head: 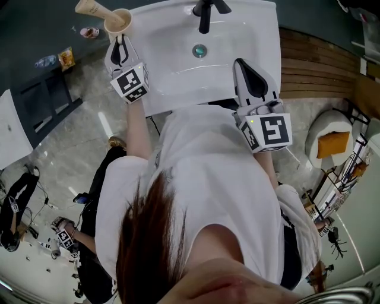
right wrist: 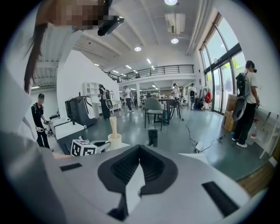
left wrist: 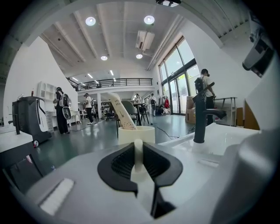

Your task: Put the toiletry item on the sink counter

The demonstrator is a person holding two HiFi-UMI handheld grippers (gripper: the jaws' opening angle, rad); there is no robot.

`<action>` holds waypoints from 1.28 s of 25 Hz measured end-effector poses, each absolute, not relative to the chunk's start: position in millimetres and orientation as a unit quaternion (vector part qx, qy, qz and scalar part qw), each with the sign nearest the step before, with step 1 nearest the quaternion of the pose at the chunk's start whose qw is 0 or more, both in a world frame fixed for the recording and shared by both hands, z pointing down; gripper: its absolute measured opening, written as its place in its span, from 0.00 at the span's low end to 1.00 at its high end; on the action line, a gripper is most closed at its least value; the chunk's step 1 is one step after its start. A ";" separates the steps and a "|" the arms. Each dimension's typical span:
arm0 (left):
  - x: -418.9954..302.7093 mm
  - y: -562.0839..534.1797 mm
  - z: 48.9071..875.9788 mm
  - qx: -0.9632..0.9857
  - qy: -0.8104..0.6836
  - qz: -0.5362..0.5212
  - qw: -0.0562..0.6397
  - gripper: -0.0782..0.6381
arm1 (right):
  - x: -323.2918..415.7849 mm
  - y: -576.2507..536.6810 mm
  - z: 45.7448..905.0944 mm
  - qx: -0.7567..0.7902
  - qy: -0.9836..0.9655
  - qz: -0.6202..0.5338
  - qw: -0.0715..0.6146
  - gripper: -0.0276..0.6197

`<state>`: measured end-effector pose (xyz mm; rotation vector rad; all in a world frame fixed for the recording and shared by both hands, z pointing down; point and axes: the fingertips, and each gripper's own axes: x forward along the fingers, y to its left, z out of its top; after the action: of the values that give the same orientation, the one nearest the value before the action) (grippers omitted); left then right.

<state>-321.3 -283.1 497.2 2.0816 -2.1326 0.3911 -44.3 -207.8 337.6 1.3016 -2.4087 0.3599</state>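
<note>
A cream cup (head: 117, 21) with a cream toiletry tube (head: 92, 8) leaning out of it is at the back left corner of the white sink (head: 178, 77). My left gripper (head: 120, 40) is shut on the cup's handle; the handle shows as a cream strip between the jaws of the left gripper (left wrist: 138, 146), with the cup (left wrist: 136, 133) and tube (left wrist: 120, 113) just beyond. Whether the cup rests on the rim I cannot tell. My right gripper (head: 244, 66) hovers over the sink's front right, shut and empty (right wrist: 139, 151). The right gripper view also shows the cup (right wrist: 114, 141).
A black faucet (head: 205, 15) stands at the sink's back, with the drain (head: 200, 51) below it. A dark shelf unit (head: 41, 101) is left of the sink, wooden slats (head: 314, 65) to the right. Another person crouches at the lower left (head: 89, 237).
</note>
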 end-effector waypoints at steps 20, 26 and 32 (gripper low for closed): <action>-325.0 -273.0 516.7 0.692 -0.697 0.143 0.119 0.18 | -53.6 -202.8 337.5 0.450 -0.866 0.123 0.181 0.05; -322.1 -271.8 519.7 0.689 -0.698 0.148 0.126 0.18 | -49.0 -199.3 334.8 0.455 -0.863 0.122 0.181 0.05; -317.1 -272.0 518.8 0.697 -0.686 0.153 0.141 0.22 | -45.1 -199.9 333.3 0.461 -0.860 0.120 0.180 0.05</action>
<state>-317.1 -272.0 518.8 2.0131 -1.9820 0.4408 -45.1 -199.9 333.3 1.3032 -2.4310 0.3385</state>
